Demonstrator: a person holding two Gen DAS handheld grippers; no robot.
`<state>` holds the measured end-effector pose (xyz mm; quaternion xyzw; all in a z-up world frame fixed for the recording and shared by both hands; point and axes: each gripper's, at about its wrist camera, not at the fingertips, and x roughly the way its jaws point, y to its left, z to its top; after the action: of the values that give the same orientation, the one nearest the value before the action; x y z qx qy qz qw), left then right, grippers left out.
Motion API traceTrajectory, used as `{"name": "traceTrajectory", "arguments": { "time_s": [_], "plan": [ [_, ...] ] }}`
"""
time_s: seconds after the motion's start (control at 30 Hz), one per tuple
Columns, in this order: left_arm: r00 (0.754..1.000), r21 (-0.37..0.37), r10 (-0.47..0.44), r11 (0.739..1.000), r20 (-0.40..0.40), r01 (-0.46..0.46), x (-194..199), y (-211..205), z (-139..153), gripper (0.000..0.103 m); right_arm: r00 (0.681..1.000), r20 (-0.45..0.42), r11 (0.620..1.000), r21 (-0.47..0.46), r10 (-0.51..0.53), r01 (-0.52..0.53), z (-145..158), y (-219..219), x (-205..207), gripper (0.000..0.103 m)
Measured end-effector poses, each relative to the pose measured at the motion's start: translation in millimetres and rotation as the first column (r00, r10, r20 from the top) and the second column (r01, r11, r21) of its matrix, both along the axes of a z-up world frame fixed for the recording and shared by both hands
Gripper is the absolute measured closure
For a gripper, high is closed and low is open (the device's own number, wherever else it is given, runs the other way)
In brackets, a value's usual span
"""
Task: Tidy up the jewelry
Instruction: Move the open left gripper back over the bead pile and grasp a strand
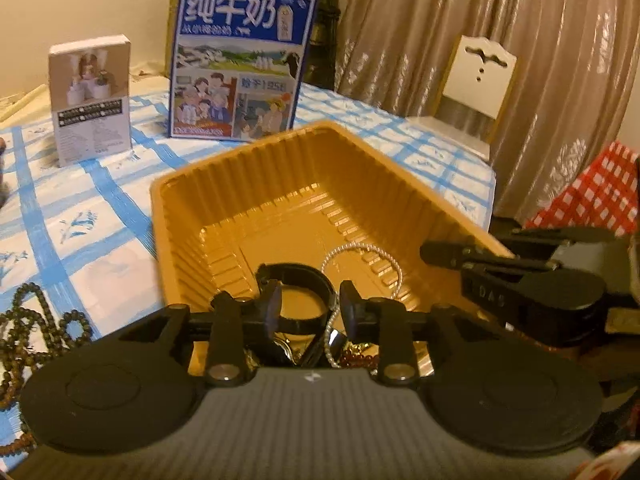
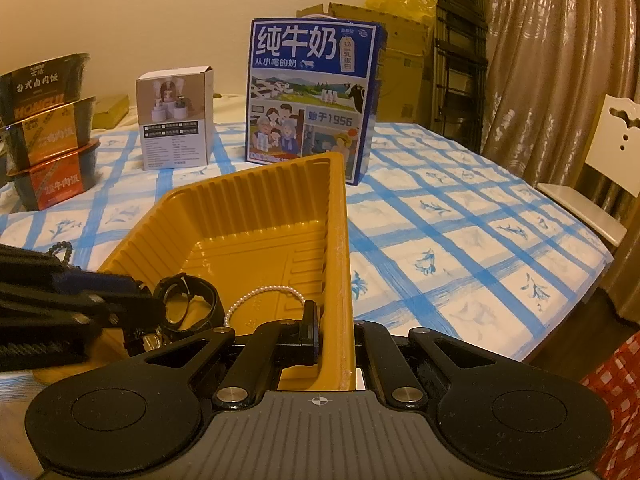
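I am working in what is looking like a home dining room: a blue-checked tablecloth [image 2: 460,240] is covering the table, a white dining chair [image 2: 612,152] is standing beside it, and beige curtains [image 2: 560,60] are hanging behind. A milk carton box [image 2: 312,92] and stacked instant-meal bowls [image 2: 48,128] are sitting on the table.

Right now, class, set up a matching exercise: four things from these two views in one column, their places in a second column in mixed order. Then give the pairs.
Things
1. black bangle
2. pearl bracelet
3. dark bead necklace
4. right gripper

Places
A. on the tablecloth, outside the tray
B. clamped on the yellow tray wall
C. in the tray, between the left gripper fingers
D. on the tray floor, beside the bangle

Pairs: 1-C, 2-D, 3-A, 4-B
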<state>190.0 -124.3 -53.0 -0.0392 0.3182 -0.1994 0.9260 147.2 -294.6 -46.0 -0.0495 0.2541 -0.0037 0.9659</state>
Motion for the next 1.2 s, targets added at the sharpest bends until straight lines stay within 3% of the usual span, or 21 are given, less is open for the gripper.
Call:
{"name": "traceTrajectory", "arguments": {
  "time_s": [0.17, 0.4, 0.77, 1.0, 1.2],
  "plan": [
    [0.998, -0.009, 0.053, 0.999, 0.029, -0.053, -14, 23, 15, 0.068, 1.000, 0.001, 1.000, 0.000, 0.000, 0.000, 0, 0, 0, 0.100],
    [0.986, 0.036, 0.163, 0.986, 0.037, -0.164, -40, 75, 24, 0.063, 1.000, 0.001, 1.000, 0.000, -0.001, 0.001, 0, -1, 0, 0.100],
    [0.929, 0.184, 0.369, 0.915, -0.022, -0.359, -85, 148, 7, 0.063, 1.000, -0.002, 1.000, -0.002, -0.005, 0.005, 0, -3, 1, 0.100],
    [0.910, 0.258, 0.413, 0.885, -0.045, -0.389, -91, 160, -10, 0.063, 1.000, -0.002, 1.000, -0.004, -0.005, 0.005, 0, -3, 1, 0.100],
    [0.892, 0.280, 0.448, 0.865, -0.057, -0.417, -87, 166, -20, 0.063, 1.000, -0.002, 1.000, -0.005, -0.005, 0.005, 0, -3, 1, 0.100]
  ]
}}
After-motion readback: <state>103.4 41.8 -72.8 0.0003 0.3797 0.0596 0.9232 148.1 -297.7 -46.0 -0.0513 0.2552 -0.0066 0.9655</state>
